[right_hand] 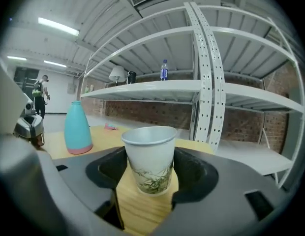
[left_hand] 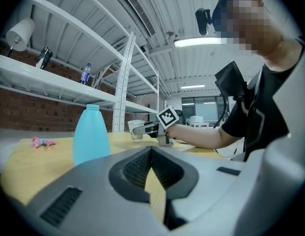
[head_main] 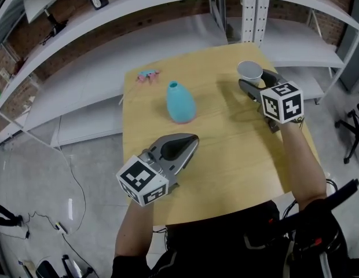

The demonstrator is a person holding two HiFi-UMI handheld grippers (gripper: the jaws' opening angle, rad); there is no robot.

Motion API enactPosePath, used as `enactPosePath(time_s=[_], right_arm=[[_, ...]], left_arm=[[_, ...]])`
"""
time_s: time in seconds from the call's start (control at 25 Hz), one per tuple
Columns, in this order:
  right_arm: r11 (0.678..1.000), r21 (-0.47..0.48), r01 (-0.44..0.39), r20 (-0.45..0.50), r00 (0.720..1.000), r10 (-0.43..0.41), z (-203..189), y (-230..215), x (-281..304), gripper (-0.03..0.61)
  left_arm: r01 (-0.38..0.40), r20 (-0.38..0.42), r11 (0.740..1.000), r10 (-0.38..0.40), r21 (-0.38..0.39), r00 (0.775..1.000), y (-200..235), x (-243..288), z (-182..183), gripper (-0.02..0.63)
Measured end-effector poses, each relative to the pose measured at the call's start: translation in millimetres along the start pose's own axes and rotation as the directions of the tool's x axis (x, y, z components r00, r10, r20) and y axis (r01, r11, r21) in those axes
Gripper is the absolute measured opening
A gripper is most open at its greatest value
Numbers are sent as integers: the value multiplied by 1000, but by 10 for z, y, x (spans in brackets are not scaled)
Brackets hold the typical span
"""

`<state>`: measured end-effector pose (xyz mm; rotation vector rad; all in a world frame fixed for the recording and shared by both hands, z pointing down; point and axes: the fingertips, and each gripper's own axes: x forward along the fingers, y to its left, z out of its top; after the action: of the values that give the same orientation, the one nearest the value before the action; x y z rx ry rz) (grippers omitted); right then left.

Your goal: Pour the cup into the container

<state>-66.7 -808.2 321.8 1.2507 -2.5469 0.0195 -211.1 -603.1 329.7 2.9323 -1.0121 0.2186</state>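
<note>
L gripper (head_main: 190, 139) (nearest, idle) sits low over the wooden table (head_main: 237, 155), jaws closed on nothing.

Risks, as I judge: the bottle's neck is narrow, so a fast tip would spill down its side. A thin paper cup could buckle or slip under a wrong squeeze. Nothing steadies the bottle, so a knock may topple it.

Light-blue bottle (head_main: 180, 102) stands mid-table, mouth open, contents hidden.

Further back, R gripper (right_hand: 148, 173) has its jaws apart around the paper cup (head_main: 249, 69), which is upright on the table w/ no clear squeeze. Fill level: can't tell.

bare table (head_main: 226, 155) between container (head_main: 180, 102) and cup (head_main: 249, 70), toy (head_main: 148, 75) aside
</note>
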Motion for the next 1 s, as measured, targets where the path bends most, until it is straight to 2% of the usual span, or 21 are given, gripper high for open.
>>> enactPosePath(time_s=[0.44, 1.0], right_arm=[[985, 166, -56, 13, 998, 55, -143, -32, 42, 298], [983, 176, -60, -23, 998, 65, -189, -25, 76, 299]], left_arm=[[-22, -2, 1000, 22, -9, 1000, 28, -13, 1, 2], [-22, -5, 1000, 22, -10, 1000, 31, 0, 1, 2]])
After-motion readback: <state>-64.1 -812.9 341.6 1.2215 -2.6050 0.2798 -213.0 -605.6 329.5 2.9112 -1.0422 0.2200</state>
